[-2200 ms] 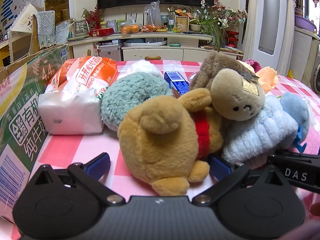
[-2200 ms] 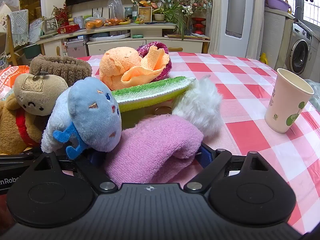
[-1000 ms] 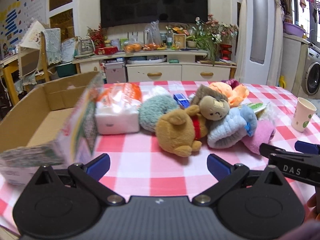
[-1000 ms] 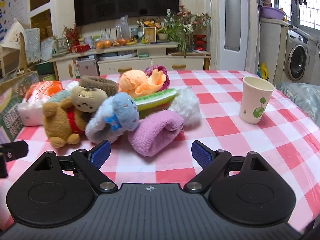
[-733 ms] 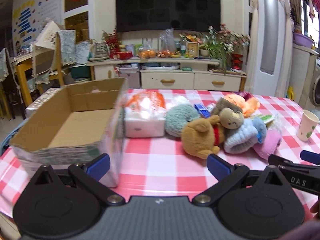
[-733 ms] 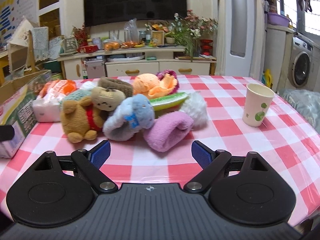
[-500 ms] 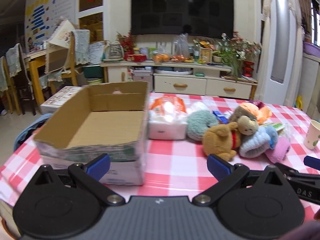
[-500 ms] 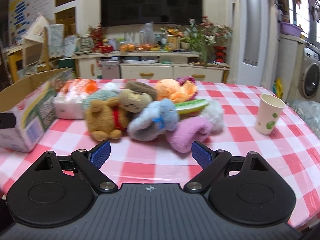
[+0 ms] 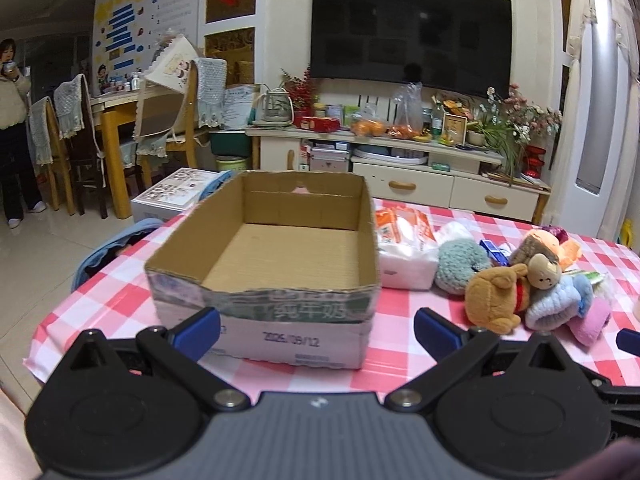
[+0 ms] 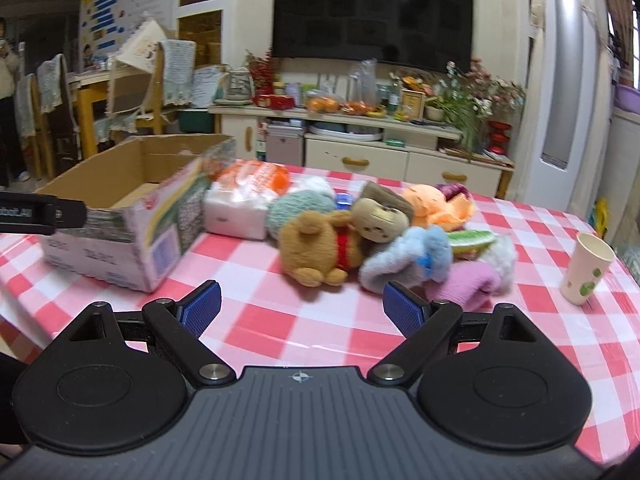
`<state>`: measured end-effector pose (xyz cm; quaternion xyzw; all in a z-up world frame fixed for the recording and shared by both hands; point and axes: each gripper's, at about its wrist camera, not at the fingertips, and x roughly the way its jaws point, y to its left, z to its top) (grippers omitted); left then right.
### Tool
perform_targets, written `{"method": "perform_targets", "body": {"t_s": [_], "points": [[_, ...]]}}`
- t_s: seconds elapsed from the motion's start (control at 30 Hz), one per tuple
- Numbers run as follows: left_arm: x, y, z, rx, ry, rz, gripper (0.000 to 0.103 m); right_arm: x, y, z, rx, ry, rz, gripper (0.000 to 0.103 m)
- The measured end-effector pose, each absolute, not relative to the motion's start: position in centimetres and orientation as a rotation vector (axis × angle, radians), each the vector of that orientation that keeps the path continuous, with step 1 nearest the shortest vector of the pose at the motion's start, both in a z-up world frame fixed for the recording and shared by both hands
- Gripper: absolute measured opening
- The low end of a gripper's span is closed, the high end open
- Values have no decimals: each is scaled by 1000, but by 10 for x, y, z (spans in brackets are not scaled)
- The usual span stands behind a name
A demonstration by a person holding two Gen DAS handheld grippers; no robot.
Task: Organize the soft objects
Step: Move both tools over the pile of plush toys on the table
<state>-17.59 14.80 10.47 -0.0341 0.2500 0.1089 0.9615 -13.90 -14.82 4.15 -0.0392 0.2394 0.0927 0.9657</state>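
Both claws hang spread wide above the near edge of the counter (image 10: 532, 240), each holding nothing. Left claw (image 9: 316, 326) faces an open cardboard box (image 9: 280, 220) that sits on the red-and-white checked cloth, its blue pads framing the box's near wall. Right claw (image 10: 301, 307) looks toward the heap of soft things farther along the counter, well apart from its pads.

That heap lies to the right of the box. Nearest the box is a white tissue pack (image 10: 236, 212) with orange wrapping, just beside the box's side wall. Next comes a teal fuzzy ball (image 10: 296, 206), then a tan plush bear (image 10: 316, 248) with a red band, lying on its side and touching a beige round-headed doll (image 10: 378, 218). A pale blue plush (image 10: 412, 258) leans against the bear, and a pink rolled towel (image 10: 464, 286) lies at the heap's right end. An orange cloth (image 10: 436, 204) sits behind them. A paper cup (image 10: 586, 274) stands upright, apart from the pile, at the right.
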Motion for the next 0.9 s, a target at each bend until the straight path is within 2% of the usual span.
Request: {"method": "perform_targets", "body": {"t_s": [0.57,0.9], "points": [[-184,160,107,-91,492,237,102,-147,-136,50,-84,455,199,103],[-174,129,110,-41,484,133,102,-131,-175,37,18,480,78,103]]}}
